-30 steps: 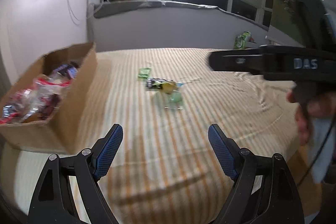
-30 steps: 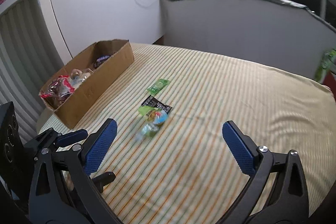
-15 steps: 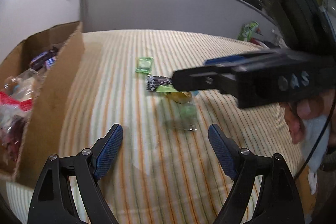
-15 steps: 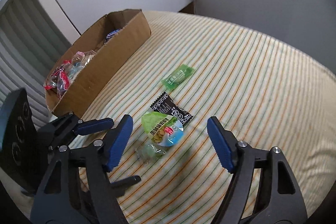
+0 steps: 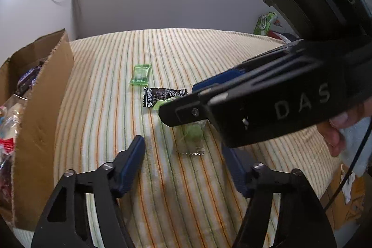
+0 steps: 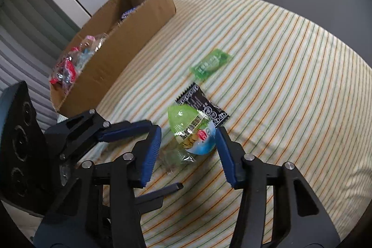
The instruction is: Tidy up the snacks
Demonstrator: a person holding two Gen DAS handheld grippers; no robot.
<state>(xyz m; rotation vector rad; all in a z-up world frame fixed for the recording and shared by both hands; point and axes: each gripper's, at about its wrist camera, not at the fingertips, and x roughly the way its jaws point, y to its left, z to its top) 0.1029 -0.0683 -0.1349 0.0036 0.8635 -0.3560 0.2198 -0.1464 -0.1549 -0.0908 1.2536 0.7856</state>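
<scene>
Three snacks cluster on the striped bedspread [image 6: 290, 62]: a flat green packet [image 6: 211, 64], a black packet [image 6: 204, 104] and a jelly cup with a green and blue lid [image 6: 193, 131]. A clear-wrapped green candy [image 5: 193, 136] lies just in front of them. My right gripper [image 6: 188, 152] straddles the jelly cup, jaws closing; the right pad is at its rim and the left pad is still apart. My left gripper [image 5: 183, 159] is closing around the clear-wrapped candy without touching it. The right gripper's body [image 5: 267, 104] hides most of the cup in the left wrist view.
A cardboard box [image 6: 130, 22] holding several wrapped snacks [image 6: 67, 66] stands on the left of the bed. A green bag [image 5: 265, 23] sits past the far right edge. A person's hand [image 5: 337, 131] holds the right tool. Walls close the far side.
Both grippers came in toward the snack cluster and tipped downward. Both pairs of jaws narrowed, the right one more, and it now brackets the jelly cup.
</scene>
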